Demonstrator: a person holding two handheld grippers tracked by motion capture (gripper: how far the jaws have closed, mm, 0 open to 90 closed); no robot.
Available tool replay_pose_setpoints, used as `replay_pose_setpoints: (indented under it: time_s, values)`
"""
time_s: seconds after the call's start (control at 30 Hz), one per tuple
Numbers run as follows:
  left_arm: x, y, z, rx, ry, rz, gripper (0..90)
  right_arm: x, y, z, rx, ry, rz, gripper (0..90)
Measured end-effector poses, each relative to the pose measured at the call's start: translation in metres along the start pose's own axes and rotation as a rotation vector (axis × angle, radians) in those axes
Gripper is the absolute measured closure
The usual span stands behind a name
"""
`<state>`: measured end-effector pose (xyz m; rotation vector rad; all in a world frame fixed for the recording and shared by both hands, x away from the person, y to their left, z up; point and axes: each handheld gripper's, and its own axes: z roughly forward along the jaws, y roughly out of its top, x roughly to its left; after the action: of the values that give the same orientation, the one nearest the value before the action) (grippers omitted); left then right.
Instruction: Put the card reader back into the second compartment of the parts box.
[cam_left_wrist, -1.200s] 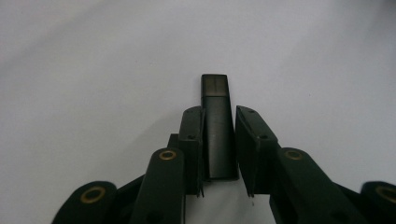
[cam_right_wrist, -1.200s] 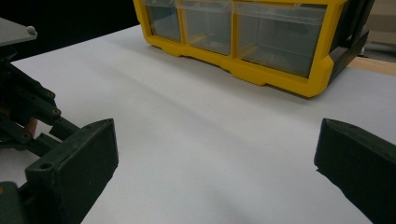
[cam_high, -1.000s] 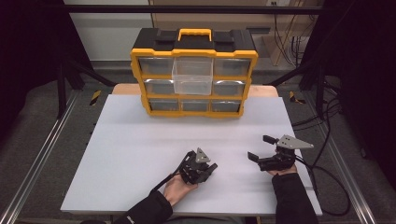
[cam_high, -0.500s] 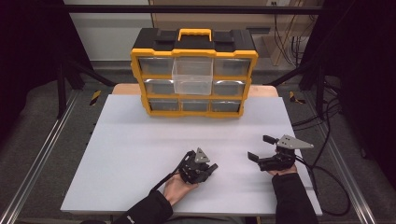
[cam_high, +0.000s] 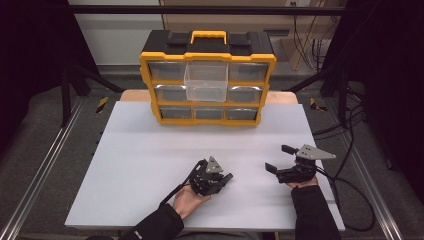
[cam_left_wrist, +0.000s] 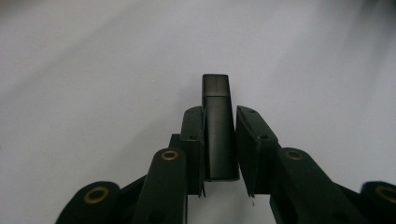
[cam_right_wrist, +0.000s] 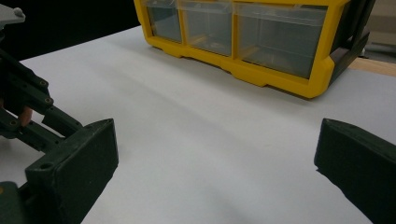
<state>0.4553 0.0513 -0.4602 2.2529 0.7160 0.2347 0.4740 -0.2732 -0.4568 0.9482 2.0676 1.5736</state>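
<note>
While unlabelled — dark stick (cam_left_wrist: 217, 126) in left claw (cam_left_wrist: 219, 149)

A desk (cam_high: 150, 160) with a plain white top carries the things; a strip of its pale wooden edge shows at the far side, behind the white sheet. A yellow and black drawer organizer (cam_high: 207, 75) stands directly on it at the far middle, its front of clear drawers facing the person. One clear drawer (cam_high: 206, 82) in the middle column is pulled out toward the near side.
</note>
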Motion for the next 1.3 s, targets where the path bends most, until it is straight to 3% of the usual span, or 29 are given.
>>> replay_pose_setpoints:
  time_s: [0.7,1.3]
  values:
    - [0.009,0.008,-0.018,-0.026,0.02,0.024,72.1,0.0,0.0,0.0,0.0,0.0,-0.001,0.3]
    - [0.019,0.013,-0.034,-0.049,0.036,0.013,72.2,0.0,0.0,0.0,0.0,0.001,-0.001,0.3]
